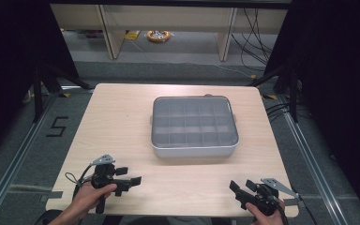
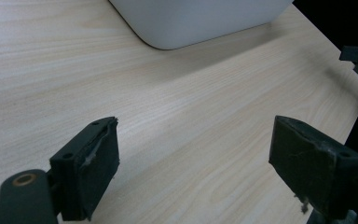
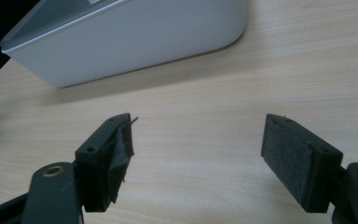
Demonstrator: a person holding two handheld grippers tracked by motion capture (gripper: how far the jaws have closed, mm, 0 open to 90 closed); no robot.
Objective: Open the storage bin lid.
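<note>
A black numeral "5" (image 1: 56, 126) is marked on the grey floor (image 1: 18, 140) to the left of the table (image 1: 122, 108).

Lab: black curtains (image 1: 9, 56), floor rails (image 1: 14, 159), cables (image 1: 255, 35).

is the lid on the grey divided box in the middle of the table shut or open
Shut. In the high view, the translucent grey lid lies flat over the white rectangular plastic box, its compartment grid showing through it. Whether it is latched cannot be told.

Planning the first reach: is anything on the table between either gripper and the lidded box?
Nothing visible. Bare table lies between the left gripper, the right gripper and the box; both grippers are open and empty.
</note>
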